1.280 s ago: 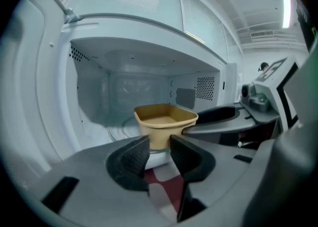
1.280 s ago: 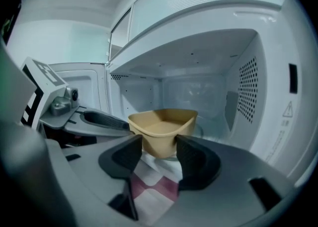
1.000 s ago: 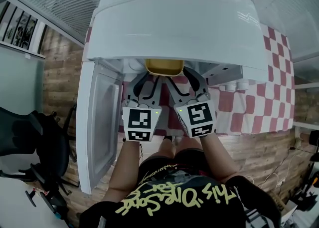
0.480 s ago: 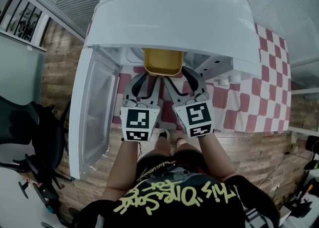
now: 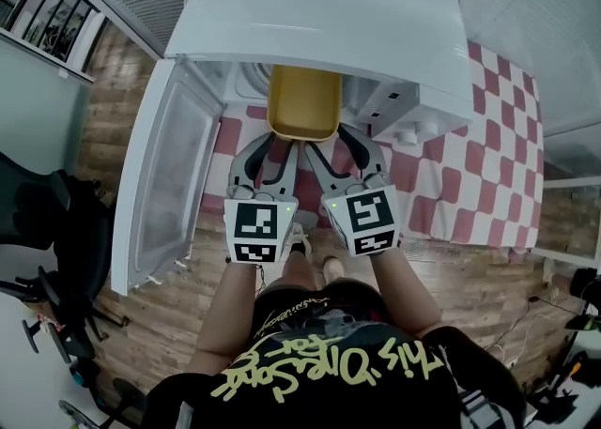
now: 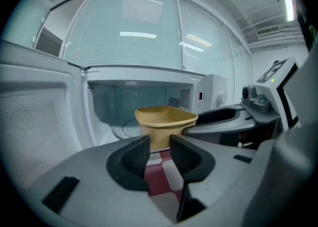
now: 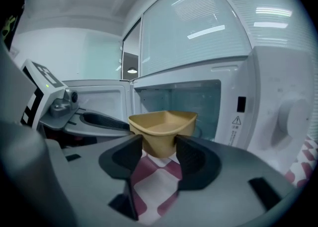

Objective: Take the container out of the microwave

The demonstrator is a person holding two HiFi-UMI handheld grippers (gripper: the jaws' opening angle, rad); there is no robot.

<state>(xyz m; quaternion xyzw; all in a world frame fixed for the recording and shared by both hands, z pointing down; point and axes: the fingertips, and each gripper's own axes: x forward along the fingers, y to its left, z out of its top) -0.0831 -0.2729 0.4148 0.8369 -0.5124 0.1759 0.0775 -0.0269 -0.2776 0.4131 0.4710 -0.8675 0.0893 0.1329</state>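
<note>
A yellow container (image 5: 303,103) hangs in the air at the mouth of the white microwave (image 5: 319,14), whose door (image 5: 164,183) is swung open to the left. Both grippers hold it by its near side. My left gripper (image 5: 272,140) is shut on the left near corner and my right gripper (image 5: 331,141) on the right one. In the left gripper view the container (image 6: 166,120) dips between the jaws of the left gripper (image 6: 160,149). In the right gripper view the container (image 7: 163,129) sits between the pads of the right gripper (image 7: 159,154). The container's inside looks empty.
The glass turntable (image 6: 123,130) lies inside the cavity behind the container. The microwave stands on a red-and-white checked cloth (image 5: 451,183). A control dial (image 7: 293,116) is on its right panel. A black chair (image 5: 47,230) stands on the wooden floor at the left.
The container has come out from under the microwave's top edge toward me, more of it showing each frame. Both grippers drew back with it, keeping their hold.
</note>
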